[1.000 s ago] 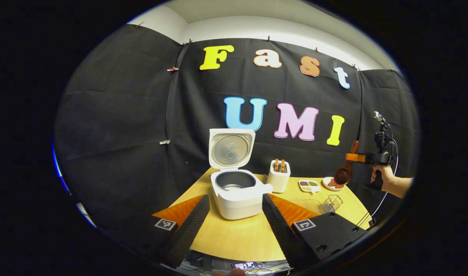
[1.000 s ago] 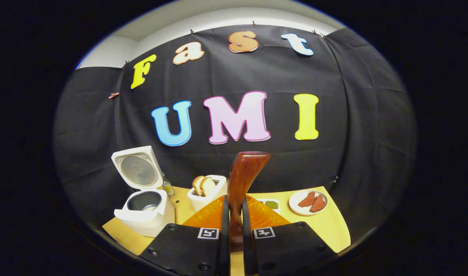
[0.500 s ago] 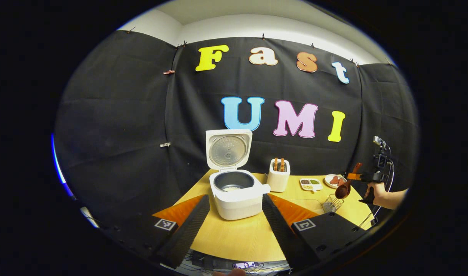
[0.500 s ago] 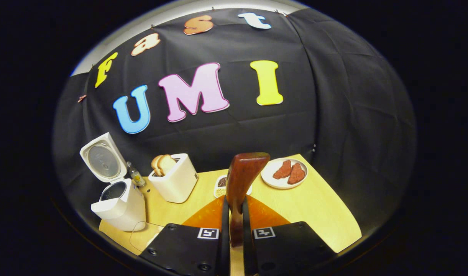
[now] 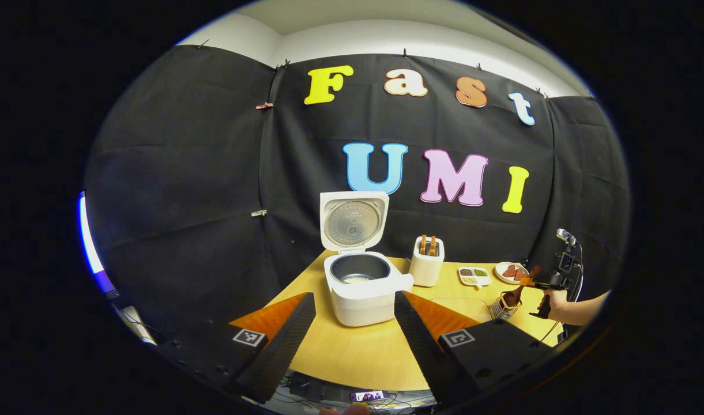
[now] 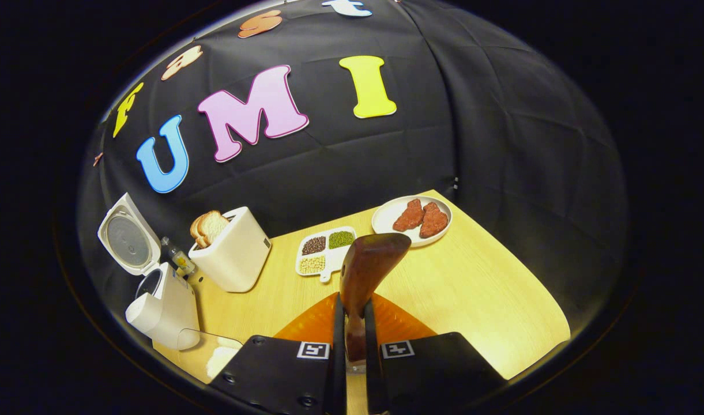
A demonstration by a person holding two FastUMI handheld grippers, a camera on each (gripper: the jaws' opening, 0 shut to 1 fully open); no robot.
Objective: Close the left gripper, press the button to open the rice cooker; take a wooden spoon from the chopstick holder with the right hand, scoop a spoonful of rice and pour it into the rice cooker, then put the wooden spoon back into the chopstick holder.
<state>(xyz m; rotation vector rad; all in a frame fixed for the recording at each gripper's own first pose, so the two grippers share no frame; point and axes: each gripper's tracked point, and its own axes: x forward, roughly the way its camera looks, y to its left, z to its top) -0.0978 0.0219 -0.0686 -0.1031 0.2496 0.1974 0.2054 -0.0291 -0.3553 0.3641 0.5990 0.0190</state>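
1. The wooden spoon (image 6: 363, 271) is pinched by its handle between the closed fingers of the right gripper (image 6: 352, 346), bowl end down at the wire chopstick holder (image 5: 503, 308).
2. The left gripper (image 5: 352, 323) hangs wide apart, empty, facing the open rice cooker (image 5: 360, 282).
3. Risk: a tilted entry could catch the wire rim and tip the light holder, or an early release could drop the spoon onto the table (image 6: 473, 288).
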